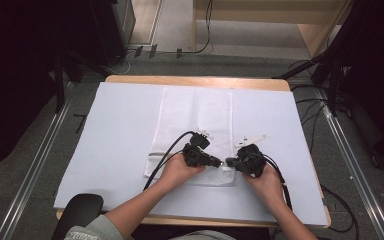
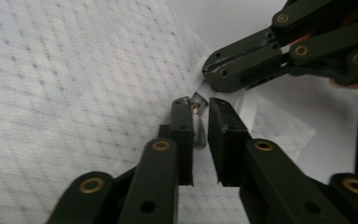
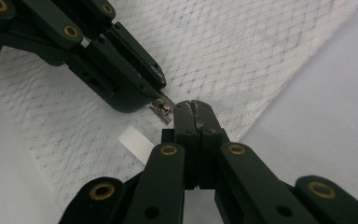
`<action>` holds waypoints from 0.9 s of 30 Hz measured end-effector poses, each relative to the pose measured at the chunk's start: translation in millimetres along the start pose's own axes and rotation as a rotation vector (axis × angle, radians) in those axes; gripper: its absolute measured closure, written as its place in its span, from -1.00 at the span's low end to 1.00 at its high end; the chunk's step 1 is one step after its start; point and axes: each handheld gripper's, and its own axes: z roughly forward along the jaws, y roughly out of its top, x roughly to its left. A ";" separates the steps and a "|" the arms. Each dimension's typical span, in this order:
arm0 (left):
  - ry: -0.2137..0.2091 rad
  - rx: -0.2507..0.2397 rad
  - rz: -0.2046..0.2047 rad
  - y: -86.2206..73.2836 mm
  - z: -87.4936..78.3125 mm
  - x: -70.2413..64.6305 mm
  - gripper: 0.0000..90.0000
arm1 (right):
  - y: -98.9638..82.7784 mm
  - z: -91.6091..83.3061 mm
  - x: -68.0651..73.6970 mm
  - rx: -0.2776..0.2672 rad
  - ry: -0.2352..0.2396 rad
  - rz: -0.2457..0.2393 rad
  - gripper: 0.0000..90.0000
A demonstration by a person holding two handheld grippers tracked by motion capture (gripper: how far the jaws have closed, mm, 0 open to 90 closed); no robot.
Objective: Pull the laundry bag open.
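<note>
A white mesh bag [image 1: 195, 115] lies flat along the middle of the table, its near end by my hands. My left gripper [image 2: 200, 105] has the small metal zipper pull [image 2: 196, 108] between its jaw tips, which stand narrowly apart and press on it. The pull [image 3: 162, 108] pokes out of the left gripper [image 3: 151, 91] in the right gripper view. My right gripper [image 3: 196, 106] faces it tip to tip, shut on the bag's edge beside the pull. Seen from the left gripper view, the right gripper [image 2: 210, 70] pinches white fabric. From above, both grippers [image 1: 222, 162] [image 1: 229, 162] meet at the bag's near end.
A pale blue cloth [image 1: 120, 130] covers the wooden table [image 1: 195, 80]. A short white ribbed tag [image 3: 135, 142] sticks out of the bag near the zipper. Cables trail from both grippers toward the table's front edge. Dark stands and cables sit on the floor around the table.
</note>
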 end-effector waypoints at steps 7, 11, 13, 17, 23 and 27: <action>0.017 0.008 -0.019 -2.2 -0.5 -1.7 0.91 | 0.5 0.3 1.8 0.001 -0.009 -0.010 1.00; 0.019 0.010 -0.023 1.0 -2.3 0.1 0.92 | 0.6 0.4 2.4 0.002 -0.016 -0.025 1.00; 0.015 -0.014 -0.045 2.4 -4.7 2.5 0.92 | 0.7 0.5 3.6 0.004 -0.020 -0.026 1.00; 0.019 -0.012 -0.043 1.7 -2.3 0.7 0.92 | 0.8 0.6 3.8 0.004 -0.023 -0.030 1.00; 0.019 -0.011 -0.046 0.9 1.5 -0.1 0.94 | 1.2 0.8 4.4 0.005 -0.025 -0.026 1.00; 0.000 -0.003 -0.063 1.6 -0.1 3.4 0.96 | 1.4 0.9 5.2 0.009 -0.031 -0.028 1.00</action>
